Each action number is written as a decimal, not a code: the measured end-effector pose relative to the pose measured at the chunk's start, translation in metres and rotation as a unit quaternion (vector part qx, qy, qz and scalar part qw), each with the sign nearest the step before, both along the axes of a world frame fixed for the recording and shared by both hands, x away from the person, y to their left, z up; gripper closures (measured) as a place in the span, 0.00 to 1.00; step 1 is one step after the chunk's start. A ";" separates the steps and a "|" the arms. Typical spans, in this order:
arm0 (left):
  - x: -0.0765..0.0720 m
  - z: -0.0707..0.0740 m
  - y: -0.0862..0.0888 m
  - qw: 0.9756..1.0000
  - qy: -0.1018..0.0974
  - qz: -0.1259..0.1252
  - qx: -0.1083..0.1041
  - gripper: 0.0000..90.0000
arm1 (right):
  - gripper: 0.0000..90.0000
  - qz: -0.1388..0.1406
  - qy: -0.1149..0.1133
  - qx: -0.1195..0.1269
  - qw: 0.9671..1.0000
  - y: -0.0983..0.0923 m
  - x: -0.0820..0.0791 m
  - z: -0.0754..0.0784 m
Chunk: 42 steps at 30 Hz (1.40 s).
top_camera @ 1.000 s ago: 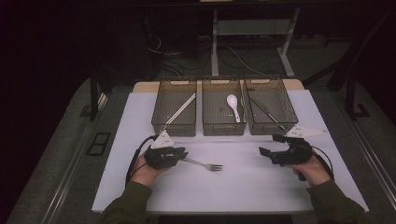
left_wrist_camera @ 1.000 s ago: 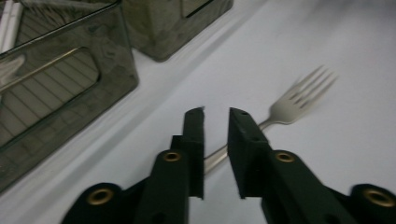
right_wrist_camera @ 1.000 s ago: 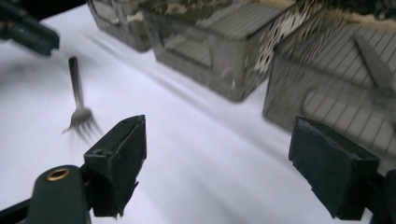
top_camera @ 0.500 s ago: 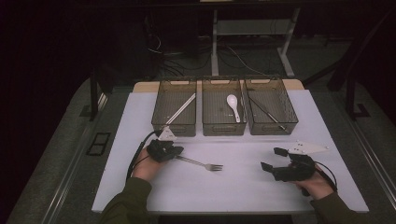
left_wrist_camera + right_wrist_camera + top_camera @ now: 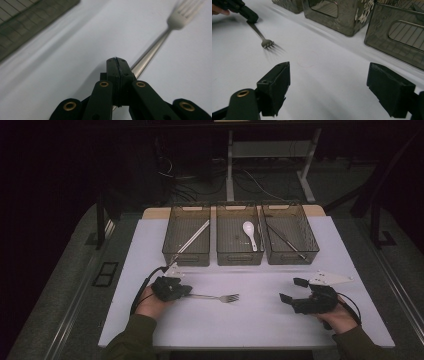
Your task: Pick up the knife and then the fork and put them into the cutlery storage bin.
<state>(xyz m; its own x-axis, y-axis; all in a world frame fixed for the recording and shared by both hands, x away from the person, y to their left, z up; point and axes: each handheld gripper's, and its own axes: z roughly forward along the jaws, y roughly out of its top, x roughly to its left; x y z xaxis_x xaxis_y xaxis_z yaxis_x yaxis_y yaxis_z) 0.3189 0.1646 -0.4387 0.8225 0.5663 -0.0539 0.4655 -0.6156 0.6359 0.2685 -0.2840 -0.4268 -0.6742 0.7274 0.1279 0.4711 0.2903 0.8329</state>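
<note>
L gripper (image 5: 186,290) clamped on the fork (image 5: 220,297) handle end. In the left gripper view the jaws sit pressed together w/ the handle (image 5: 147,58) running out from under the tips toward the tines at top right. They've just been closing, w/ the fork handle between them

Fork lies flat on the white mat (image 5: 250,320), front-left area, handle toward L gripper, tines pointing to table centre. Whether it's lifted off the mat at the handle end, can't tell

R gripper (image 5: 294,290) jaws spread wide, nothing between them. Sits low over the mat on the front-right side, well apart from the fork. The right gripper view looks across the mat at the fork tines (image 5: 267,43) and L gripper (image 5: 249,15) at top left

3 dark mesh bins in a row at the back of the mat:
- left bin (image 5: 172,247): long pale utensil (image 5: 192,237) lying diagonally, prob chopsticks, too small to be sure
- middle bin (image 5: 225,255): white spoon (image 5: 249,234)
- right bin (image 5: 307,240): dark thin utensil (image 5: 285,237), diagonal

Both hands at the near edge, L hand (image 5: 150,302) just behind its gripper, R hand (image 5: 340,317) likewise. Cable loops from the L gripper back along the mat's left side
</note>
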 end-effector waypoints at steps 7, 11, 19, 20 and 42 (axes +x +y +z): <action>-0.018 0.003 -0.004 0.999 0.016 -0.029 0.010 0.99 | 0.21 -0.002 -0.001 0.000 1.000 -0.001 0.000 0.000; -0.025 0.003 -0.005 0.999 0.021 -0.028 0.007 0.99 | 0.21 -0.001 -0.002 0.000 1.000 -0.001 0.000 0.000; -0.023 0.012 -0.017 0.998 0.001 -0.038 -0.043 0.82 | 0.21 0.001 -0.003 -0.001 1.000 0.000 0.000 0.000; -0.024 0.014 -0.021 0.998 -0.003 -0.042 -0.046 0.82 | 0.21 0.001 -0.003 -0.001 1.000 0.000 0.000 0.000; -0.015 -0.007 -0.057 0.995 -0.012 -0.095 -0.027 0.85 | 0.21 0.002 -0.003 -0.001 1.000 0.001 0.000 0.000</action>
